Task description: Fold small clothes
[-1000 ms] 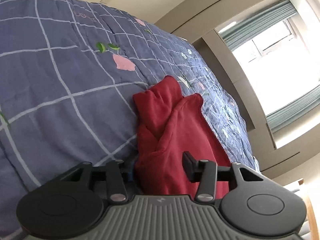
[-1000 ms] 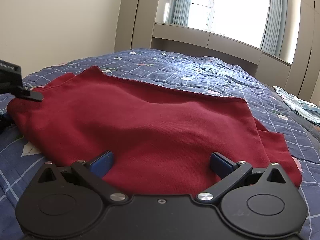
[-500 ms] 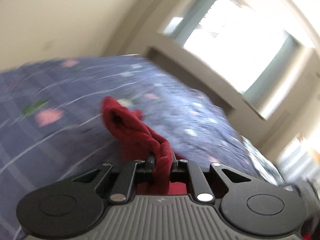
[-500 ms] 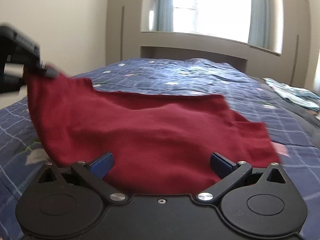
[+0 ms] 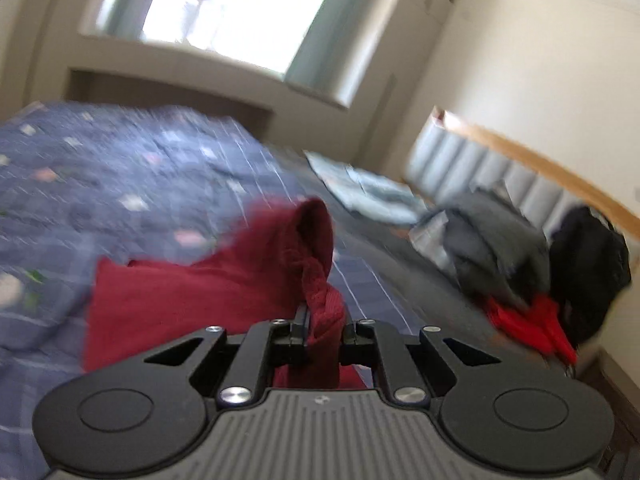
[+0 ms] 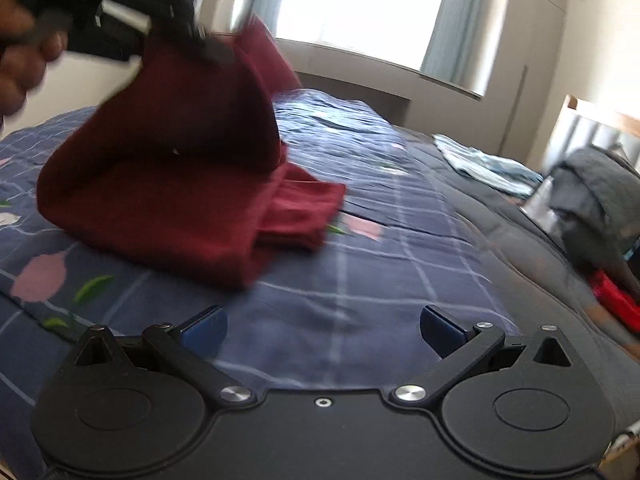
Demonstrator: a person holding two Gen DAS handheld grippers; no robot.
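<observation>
Dark red garment (image 6: 168, 184), half-lifted and doubled over, edge pinched in left gripper (image 5: 323, 330); right gripper (image 6: 322, 326) wide, empty.

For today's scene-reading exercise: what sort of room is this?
Most likely a bedroom: a bed with a blue checked quilt, a padded headboard, and a curtained window.

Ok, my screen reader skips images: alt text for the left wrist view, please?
The left gripper pinches a bunched edge of a dark red garment, lifting it above a blue checked quilt. Blurred clothes pile near a padded headboard.
</observation>
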